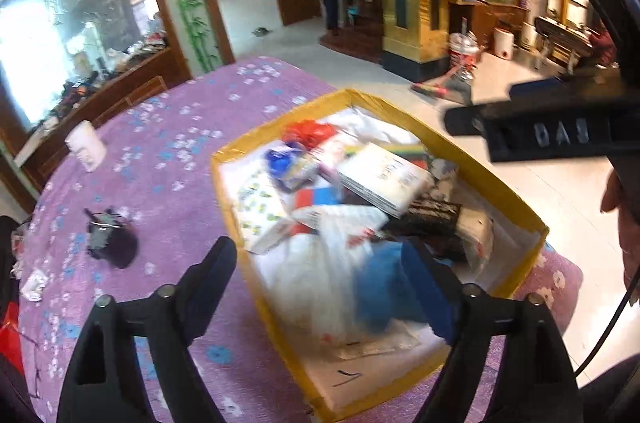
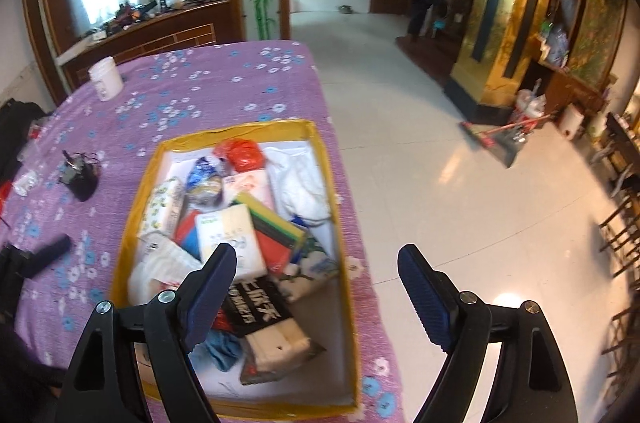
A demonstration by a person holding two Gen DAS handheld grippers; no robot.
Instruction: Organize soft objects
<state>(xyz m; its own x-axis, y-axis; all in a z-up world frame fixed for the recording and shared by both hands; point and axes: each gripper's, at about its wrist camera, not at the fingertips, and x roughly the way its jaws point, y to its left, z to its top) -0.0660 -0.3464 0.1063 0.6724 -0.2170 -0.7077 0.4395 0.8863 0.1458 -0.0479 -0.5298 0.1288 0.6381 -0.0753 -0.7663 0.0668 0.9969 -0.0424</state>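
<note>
**Bench with purple cloth, yellow box full of soft goods**

Bench (image 2: 224, 79) is covered in a purple floral cloth, with glossy white tile floor (image 2: 440, 183) to its right and a broom (image 2: 508, 133) lying on that floor. Yellow-rimmed box (image 2: 320, 159) sits on the bench near its right edge — white inside, packed loosely.

Box contents, right wrist view:
- orange-red plastic bag (image 2: 240, 149) at the far end
- white cloth (image 2: 304, 183) along the right wall
- white tissue pack (image 2: 230, 235) near the middle, resting on a stack of coloured sponges (image 2: 276, 227)
- black pack with white lettering (image 2: 256, 307) toward the near end
- blue cloth (image 2: 226, 345) beside it, at the near left

Outside the box: white cup (image 2: 105, 78) at the far left of the bench, small dark object (image 2: 80, 175) well apart from the box on its left. What it is — cannot tell.

Left gripper (image 1: 324, 259) hangs over the near end of the box, jaws spread wide, nothing between them. This view is motion-blurred; the blue cloth (image 1: 384, 283) shows just inside its right finger, contact unclear.

Right gripper (image 2: 320, 263) is also spread wide and empty, above the box's near right side, left finger over the tissue pack, right finger out over the floor.
</note>
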